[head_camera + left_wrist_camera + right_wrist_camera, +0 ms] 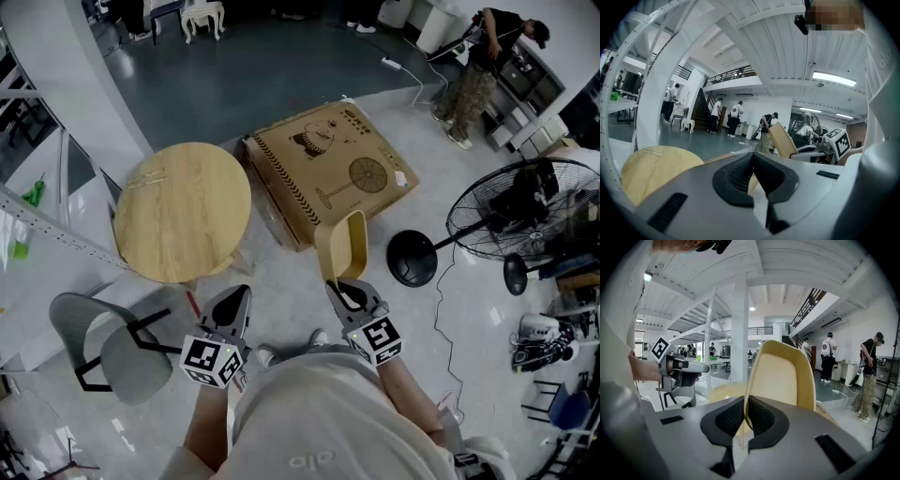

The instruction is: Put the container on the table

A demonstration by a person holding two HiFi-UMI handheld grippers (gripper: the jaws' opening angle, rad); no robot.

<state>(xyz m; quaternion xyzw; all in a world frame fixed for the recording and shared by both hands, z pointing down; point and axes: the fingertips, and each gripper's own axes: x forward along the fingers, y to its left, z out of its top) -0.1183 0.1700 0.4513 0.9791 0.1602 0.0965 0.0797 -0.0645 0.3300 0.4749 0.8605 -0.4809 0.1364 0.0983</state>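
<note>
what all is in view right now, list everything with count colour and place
round table: 1, light wood, left of centre
cardboard box: 1, brown with a fan printed on it, lying on the floor right of the table
container: 1, yellow, held up off the table, in front of the box
floor fan: 1, black, right edge
chair: 1, grey seat with black frame, lower left
person: 1, dark top, far upper right
left gripper: 1, grey, jaws together on nothing, below the table
right gripper: 1, grey, jaws shut on the container's rim
</note>
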